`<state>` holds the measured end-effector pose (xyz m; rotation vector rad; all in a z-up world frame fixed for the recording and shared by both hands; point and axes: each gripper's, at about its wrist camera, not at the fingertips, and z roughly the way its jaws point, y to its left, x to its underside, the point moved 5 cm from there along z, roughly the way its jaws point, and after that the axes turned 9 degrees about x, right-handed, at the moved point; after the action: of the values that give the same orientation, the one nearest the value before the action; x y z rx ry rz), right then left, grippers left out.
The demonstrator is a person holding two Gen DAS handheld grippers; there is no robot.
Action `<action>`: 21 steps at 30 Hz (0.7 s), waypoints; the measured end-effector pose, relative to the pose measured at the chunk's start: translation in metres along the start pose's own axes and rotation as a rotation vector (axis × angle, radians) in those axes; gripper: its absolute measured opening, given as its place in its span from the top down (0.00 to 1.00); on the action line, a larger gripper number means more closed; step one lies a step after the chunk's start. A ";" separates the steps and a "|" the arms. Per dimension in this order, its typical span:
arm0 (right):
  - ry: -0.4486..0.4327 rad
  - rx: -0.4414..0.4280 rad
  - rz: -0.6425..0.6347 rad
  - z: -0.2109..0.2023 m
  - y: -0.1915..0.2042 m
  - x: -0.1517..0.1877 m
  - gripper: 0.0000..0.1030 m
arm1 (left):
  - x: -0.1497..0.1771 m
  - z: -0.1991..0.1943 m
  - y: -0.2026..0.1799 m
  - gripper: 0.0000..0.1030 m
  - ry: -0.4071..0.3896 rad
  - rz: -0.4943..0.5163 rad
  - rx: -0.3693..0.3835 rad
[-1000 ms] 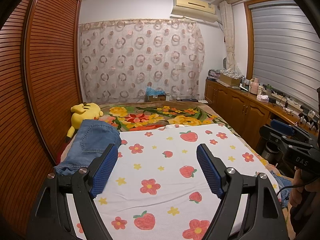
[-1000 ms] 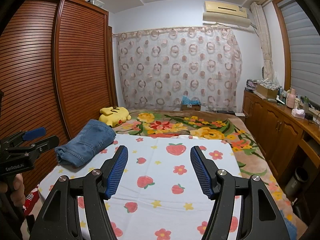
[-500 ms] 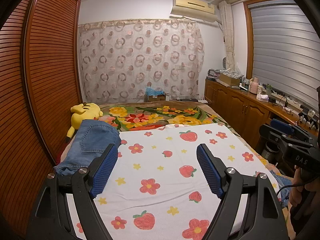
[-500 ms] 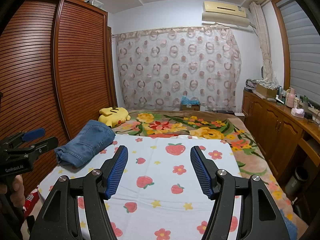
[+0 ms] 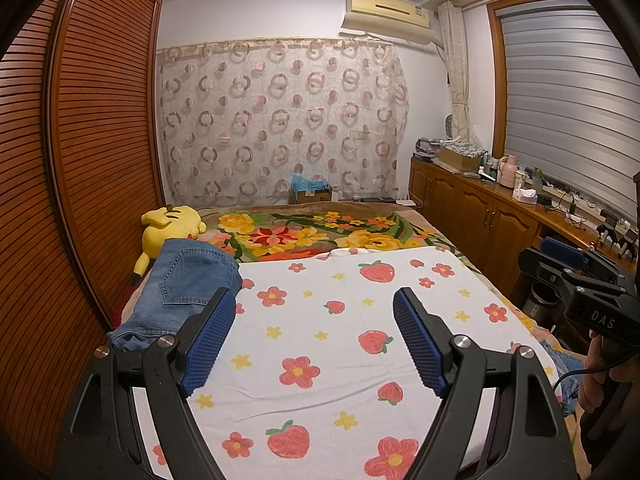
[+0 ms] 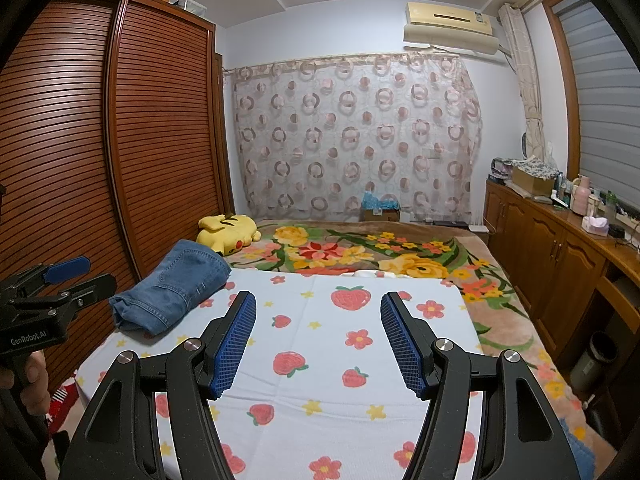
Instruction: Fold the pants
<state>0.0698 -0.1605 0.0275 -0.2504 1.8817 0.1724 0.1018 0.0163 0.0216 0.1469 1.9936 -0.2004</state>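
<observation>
Seemingly finished, the folded blue jeans (image 5: 188, 284) lie at the far left edge of the strawberry-print sheet (image 5: 340, 344), while left gripper (image 5: 312, 340) and right gripper (image 6: 318, 340) hover spread apart, empty.

The right gripper (image 6: 318, 334) hung above the strawberry-print sheet (image 6: 320, 344), its blue-padded jaws spread wide with nothing between them. The folded jeans (image 6: 172, 290) lay at the sheet's far left corner, just beside a yellow plush toy (image 6: 228, 232) resting on the floral blanket (image 6: 372, 250). At the left edge the left gripper (image 6: 72, 276) showed, its jaws parted.
</observation>
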 end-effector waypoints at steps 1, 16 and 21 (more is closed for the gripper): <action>0.000 0.001 0.000 0.000 0.000 0.000 0.35 | 0.000 0.000 0.000 0.21 0.000 -0.001 0.000; -0.001 0.006 0.004 -0.002 0.001 0.000 0.35 | 0.001 0.000 0.001 0.21 -0.001 -0.001 0.000; 0.000 0.014 0.012 -0.004 0.003 0.001 0.35 | 0.001 -0.001 0.001 0.21 -0.002 -0.002 0.000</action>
<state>0.0654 -0.1584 0.0280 -0.2297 1.8837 0.1670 0.1011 0.0170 0.0209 0.1449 1.9916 -0.2013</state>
